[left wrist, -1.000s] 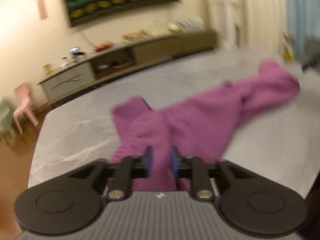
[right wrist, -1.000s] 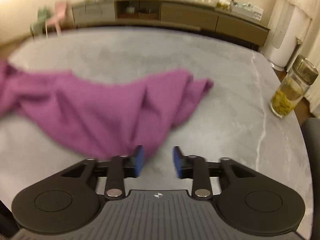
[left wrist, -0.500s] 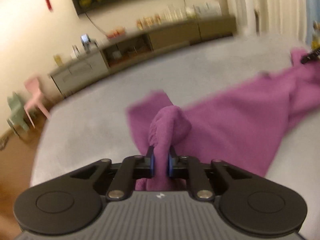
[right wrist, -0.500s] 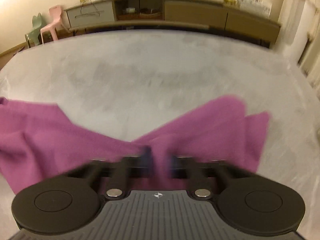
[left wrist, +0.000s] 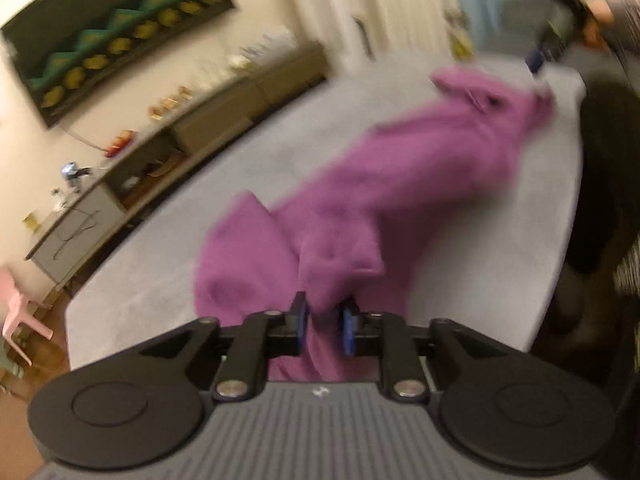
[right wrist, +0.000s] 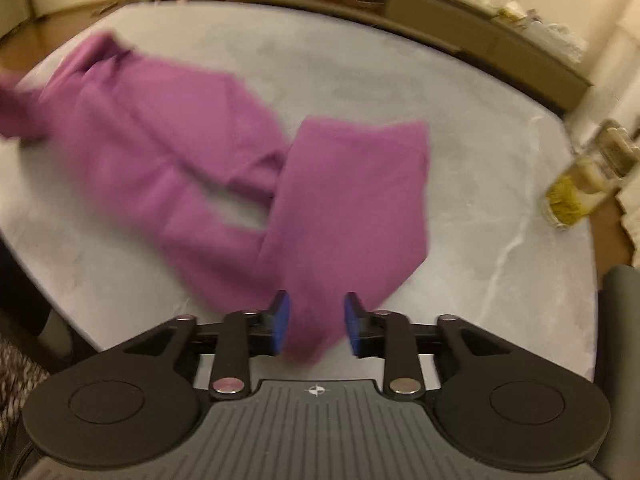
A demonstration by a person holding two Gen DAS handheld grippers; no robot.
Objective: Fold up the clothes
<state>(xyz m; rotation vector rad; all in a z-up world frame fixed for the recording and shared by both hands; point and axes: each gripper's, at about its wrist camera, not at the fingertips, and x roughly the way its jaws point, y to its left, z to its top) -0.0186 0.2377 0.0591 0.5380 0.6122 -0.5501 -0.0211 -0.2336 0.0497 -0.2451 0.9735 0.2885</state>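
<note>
Home living/dining rm. Long low sideboard (left wrist: 168, 160) along wall w/ bottles & knick-knacks, big framed picture (left wrist: 116, 36) above it, pale curtains (left wrist: 400, 8), small pink kid's chair (left wrist: 20, 316), grey marble-look tabletop (right wrist: 360, 72) w/ glass jar (right wrist: 588, 176), prob. tea, though blurred.

One purple garment (right wrist: 224, 168) lies on one grey counter (right wrist: 460, 208). One jar (right wrist: 584, 184) stands at the counter's edge, at three o'clock in the right wrist view. Two hand-held grippers show: the left hand-held gripper (left wrist: 323, 326) and the right hand-held gripper (right wrist: 316, 326), each with two blue pads. One pink chair (left wrist: 18, 316) stands at nine o'clock in the left wrist view.
</note>
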